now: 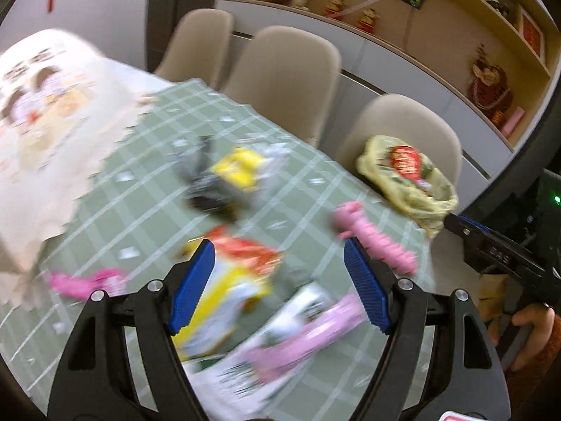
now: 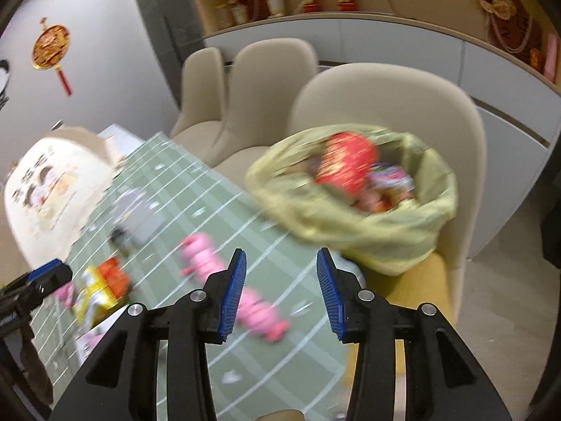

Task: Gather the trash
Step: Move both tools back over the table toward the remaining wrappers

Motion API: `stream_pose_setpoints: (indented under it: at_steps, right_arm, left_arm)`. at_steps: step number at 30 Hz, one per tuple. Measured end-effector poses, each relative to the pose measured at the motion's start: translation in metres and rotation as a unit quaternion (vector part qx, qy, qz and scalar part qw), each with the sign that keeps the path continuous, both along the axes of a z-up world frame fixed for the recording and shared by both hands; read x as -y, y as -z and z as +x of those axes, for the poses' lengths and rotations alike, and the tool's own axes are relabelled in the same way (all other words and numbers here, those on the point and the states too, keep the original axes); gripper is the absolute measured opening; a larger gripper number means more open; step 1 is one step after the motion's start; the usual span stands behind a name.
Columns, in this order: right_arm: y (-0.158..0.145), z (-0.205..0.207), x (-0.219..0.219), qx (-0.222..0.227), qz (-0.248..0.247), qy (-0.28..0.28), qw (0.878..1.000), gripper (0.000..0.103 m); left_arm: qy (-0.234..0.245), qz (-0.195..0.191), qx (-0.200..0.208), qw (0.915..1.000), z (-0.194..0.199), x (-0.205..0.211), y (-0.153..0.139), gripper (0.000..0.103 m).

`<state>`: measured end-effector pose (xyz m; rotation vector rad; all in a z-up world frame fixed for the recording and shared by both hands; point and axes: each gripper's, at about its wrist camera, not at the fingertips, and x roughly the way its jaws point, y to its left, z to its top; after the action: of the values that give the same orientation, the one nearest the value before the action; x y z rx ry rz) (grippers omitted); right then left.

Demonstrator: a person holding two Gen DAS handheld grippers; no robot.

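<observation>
The crumpled orange-and-yellow snack wrapper (image 1: 238,273) lies on the green checked tabletop (image 1: 157,189), straight ahead at twelve o'clock between the left tool's (image 1: 280,284) wide-open, empty pads. Bring them down astride it and pinch the thick crumple (thin edges slip). The right tool (image 2: 280,294), parted and empty, hangs near the yellow-green plastic bag (image 2: 368,231) at one o'clock, where trash goes.

Green white-checked tablecloth (image 1: 168,182), yellow-green bag (image 2: 368,231), pink wrapper (image 1: 378,242), beige chairs (image 1: 280,70), blue tool pads (image 1: 193,287)
</observation>
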<state>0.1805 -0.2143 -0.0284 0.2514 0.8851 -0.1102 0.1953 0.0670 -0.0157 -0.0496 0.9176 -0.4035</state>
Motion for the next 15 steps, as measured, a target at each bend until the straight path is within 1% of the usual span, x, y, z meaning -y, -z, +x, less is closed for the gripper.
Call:
stream_pose_setpoints:
  at_steps: [2,4,6,8,9,10,11,15]
  right_arm:
    - [0.004,-0.004,-0.024,-0.013,-0.003,-0.012,1.0,0.04]
    - [0.008,-0.008,-0.041,-0.017,0.005,-0.021,1.0,0.04]
    - [0.011,-0.013,-0.057,-0.017,0.016,-0.026,0.999,0.04]
    - [0.017,-0.016,-0.073,-0.023,0.03,-0.034,0.999,0.041]
    - [0.02,-0.018,-0.081,-0.029,0.041,-0.037,0.998,0.046]
    - [0.023,-0.019,-0.087,-0.035,0.053,-0.039,0.997,0.049]
    - [0.029,-0.022,-0.098,-0.044,0.075,-0.042,0.995,0.049]
    - [0.04,-0.033,-0.131,-0.062,0.11,-0.055,0.99,0.049]
  left_arm:
    - [-0.025,0.012,0.0,0.9996,-0.003,-0.034,0.007,0.072]
    - [-0.054,0.018,-0.009,0.9983,-0.007,-0.061,0.014,0.072]
    - [-0.081,0.003,-0.022,0.9965,-0.011,-0.094,0.024,0.072]
    - [-0.102,-0.005,-0.032,0.9942,-0.015,-0.119,0.032,0.072]
    - [-0.112,-0.006,-0.037,0.993,-0.018,-0.13,0.036,0.072]
    - [-0.118,-0.008,-0.041,0.9922,-0.019,-0.137,0.038,0.072]
    - [-0.125,-0.012,-0.047,0.991,-0.02,-0.146,0.042,0.072]
    - [-0.126,-0.018,-0.053,0.9904,-0.027,-0.156,0.047,0.072]
